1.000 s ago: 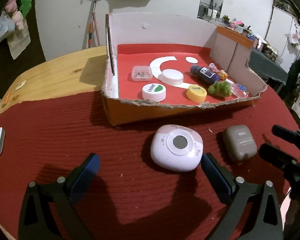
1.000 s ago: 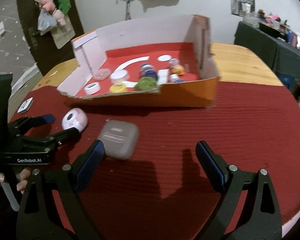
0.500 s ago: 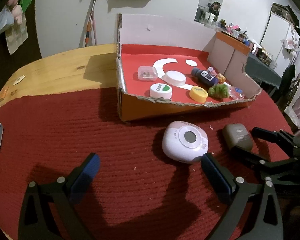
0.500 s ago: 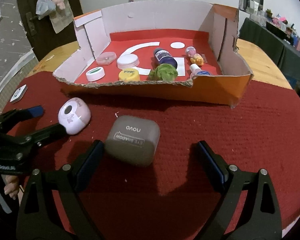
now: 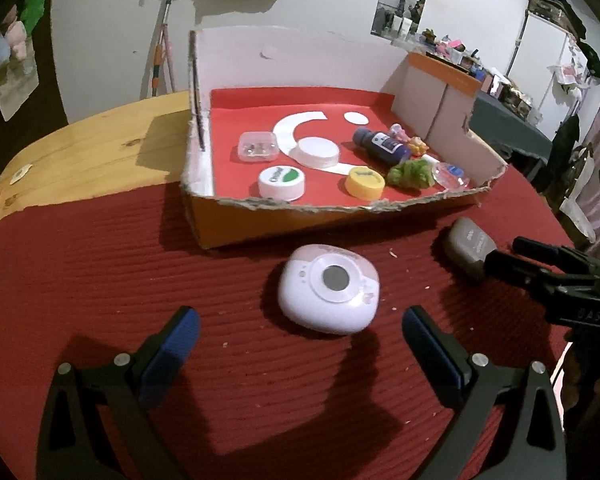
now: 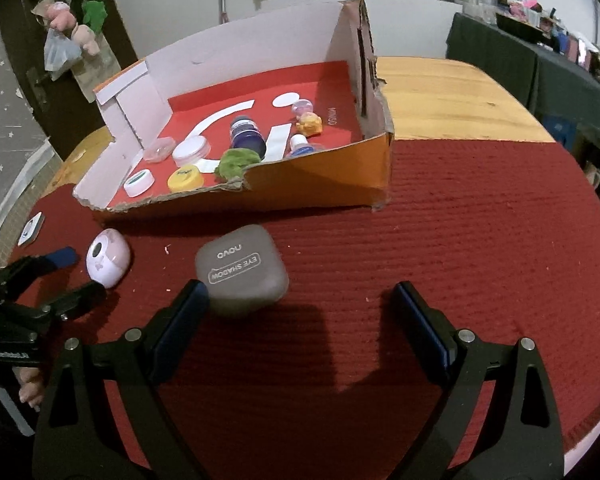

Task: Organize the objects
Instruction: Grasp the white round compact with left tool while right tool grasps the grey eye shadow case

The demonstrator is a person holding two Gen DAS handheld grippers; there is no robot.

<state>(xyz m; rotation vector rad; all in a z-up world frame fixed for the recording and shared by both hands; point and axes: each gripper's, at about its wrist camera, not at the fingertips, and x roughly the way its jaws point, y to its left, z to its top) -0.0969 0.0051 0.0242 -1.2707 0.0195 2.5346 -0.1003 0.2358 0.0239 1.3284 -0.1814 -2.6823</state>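
Observation:
A pink rounded case (image 5: 329, 293) with a grey disc lies on the red cloth, just ahead of my open, empty left gripper (image 5: 296, 330); it also shows in the right wrist view (image 6: 107, 262). A grey eye-shadow case (image 6: 242, 271) lies beside the left fingertip of my open, empty right gripper (image 6: 302, 304), and shows in the left wrist view (image 5: 470, 246). Behind them stands an open cardboard box (image 5: 300, 214) with a red floor, holding a blue bottle (image 5: 381, 146), lids, a green toy (image 5: 412, 173) and small items.
A red cloth (image 6: 480, 240) covers the near part of a round wooden table (image 5: 92, 156). A small white card (image 6: 31, 229) lies at the cloth's left edge. Dark cluttered tables (image 6: 540, 56) stand at the right, a white wall behind.
The left gripper has drawn closer to the pink case, which now sits between its fingers' line. The right gripper has shifted right, so the grey case sits by its left finger.

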